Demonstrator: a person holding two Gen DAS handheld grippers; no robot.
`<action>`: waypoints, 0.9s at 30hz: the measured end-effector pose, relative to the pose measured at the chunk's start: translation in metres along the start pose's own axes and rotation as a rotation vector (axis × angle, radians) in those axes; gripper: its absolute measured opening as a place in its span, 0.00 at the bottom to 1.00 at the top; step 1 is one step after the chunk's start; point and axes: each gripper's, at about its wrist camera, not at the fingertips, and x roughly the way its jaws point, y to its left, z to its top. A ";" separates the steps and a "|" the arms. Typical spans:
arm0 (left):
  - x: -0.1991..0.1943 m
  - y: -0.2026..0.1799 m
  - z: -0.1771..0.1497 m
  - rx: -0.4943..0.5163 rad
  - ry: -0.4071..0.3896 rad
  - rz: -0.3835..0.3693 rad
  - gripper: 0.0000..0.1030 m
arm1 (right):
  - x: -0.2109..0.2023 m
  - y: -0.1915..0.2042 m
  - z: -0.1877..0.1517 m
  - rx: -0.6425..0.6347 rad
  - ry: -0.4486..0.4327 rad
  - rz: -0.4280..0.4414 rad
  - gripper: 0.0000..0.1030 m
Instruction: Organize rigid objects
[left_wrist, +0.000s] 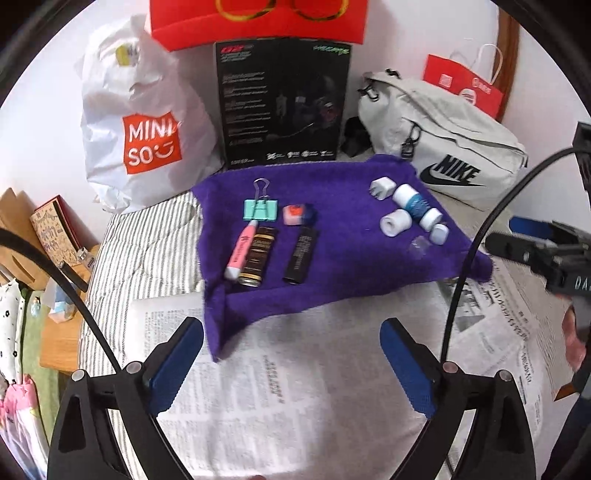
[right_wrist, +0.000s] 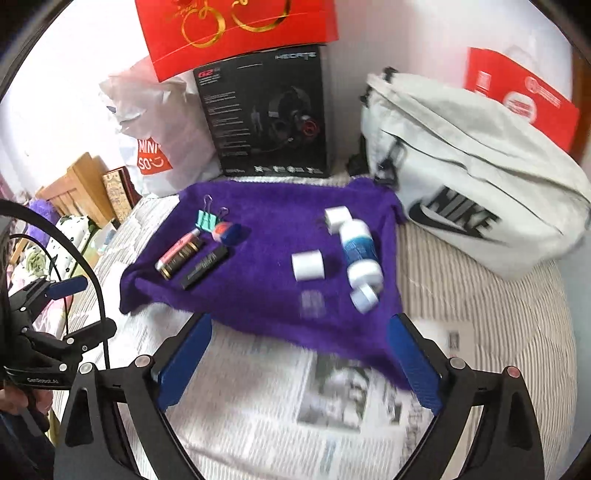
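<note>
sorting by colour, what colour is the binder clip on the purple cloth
Mint green with silver wire handles; the binder clip shows best in the left wrist view.

left wrist fisheye looking steeply down past its blue-padded fingers, near, facing the fuzzy purple cloth, right wrist fisheye likewise from further right, both sharing the cloth, black headset box, printed newspaper

white wall behind; striped bedding under newspaper; wooden furniture at left.
</note>
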 end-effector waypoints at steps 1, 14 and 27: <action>-0.002 -0.005 -0.001 0.008 -0.002 0.004 0.94 | -0.003 -0.001 -0.005 0.009 -0.001 -0.004 0.98; -0.028 -0.046 -0.011 -0.042 -0.033 -0.017 0.94 | -0.032 -0.017 -0.050 0.088 0.035 -0.088 1.00; -0.039 -0.038 -0.018 -0.078 -0.047 -0.007 0.94 | -0.051 -0.014 -0.057 0.098 0.022 -0.135 1.00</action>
